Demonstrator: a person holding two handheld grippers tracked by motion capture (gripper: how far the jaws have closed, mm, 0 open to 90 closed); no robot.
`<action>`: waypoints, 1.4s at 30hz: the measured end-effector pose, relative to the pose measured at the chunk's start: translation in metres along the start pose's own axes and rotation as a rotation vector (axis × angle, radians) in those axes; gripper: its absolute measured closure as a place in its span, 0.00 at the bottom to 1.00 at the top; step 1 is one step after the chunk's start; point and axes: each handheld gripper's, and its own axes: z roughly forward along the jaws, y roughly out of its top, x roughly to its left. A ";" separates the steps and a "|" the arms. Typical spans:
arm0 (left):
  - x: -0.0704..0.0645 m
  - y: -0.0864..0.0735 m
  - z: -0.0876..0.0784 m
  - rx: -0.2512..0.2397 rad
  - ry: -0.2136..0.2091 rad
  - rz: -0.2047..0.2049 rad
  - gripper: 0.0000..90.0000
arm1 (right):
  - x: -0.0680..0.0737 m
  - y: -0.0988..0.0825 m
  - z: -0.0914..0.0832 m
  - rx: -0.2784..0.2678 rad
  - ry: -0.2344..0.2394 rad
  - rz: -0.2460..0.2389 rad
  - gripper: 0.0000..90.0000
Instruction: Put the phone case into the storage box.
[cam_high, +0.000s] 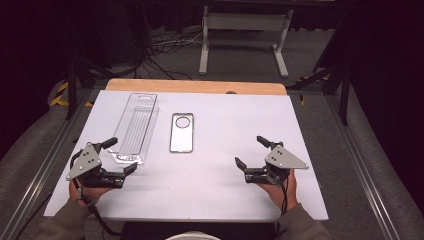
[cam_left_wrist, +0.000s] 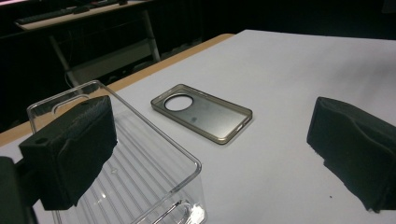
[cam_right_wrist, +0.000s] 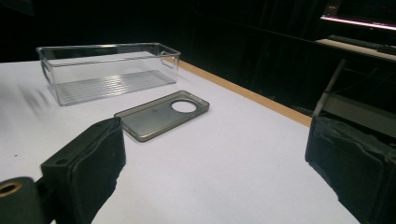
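**Both claws spread and idle; phone case lies flat mid-worktop**

Landmark: phone case (cam_high: 181, 132), smoky translucent, open side up, round camera hole at its far end.

Left of the case, at the near edge of the white worktop (cam_high: 225, 195): left claw (cam_high: 121, 156), jaws spread wide, holding nothing. Its far jaw sits just beside the near end of the clear plastic bin (cam_high: 135, 127).

The bin lies just left of the case, long axis running away from the person, ribbed floor, empty.

Case itself: apart from bin and both claws.

Right of the case, near edge: right claw (cam_high: 249, 151), jaws spread, empty.

Handling judgement: case looks light, thin-walled, probably flexible and slick. Flat on the sheet, it offers little to pinch; the raised side rim seems the best hold, across one long edge.
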 end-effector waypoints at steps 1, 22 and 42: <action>0.000 0.000 0.001 0.002 -0.008 -0.004 0.02 | 0.002 -0.001 0.000 0.002 -0.003 -0.017 0.07; -0.001 -0.008 -0.004 0.014 0.006 -0.019 0.02 | 0.001 0.001 0.019 0.098 0.051 -0.022 0.20; 0.003 -0.013 -0.005 0.038 -0.008 -0.046 0.03 | -0.021 0.036 0.074 0.156 0.070 -0.001 0.11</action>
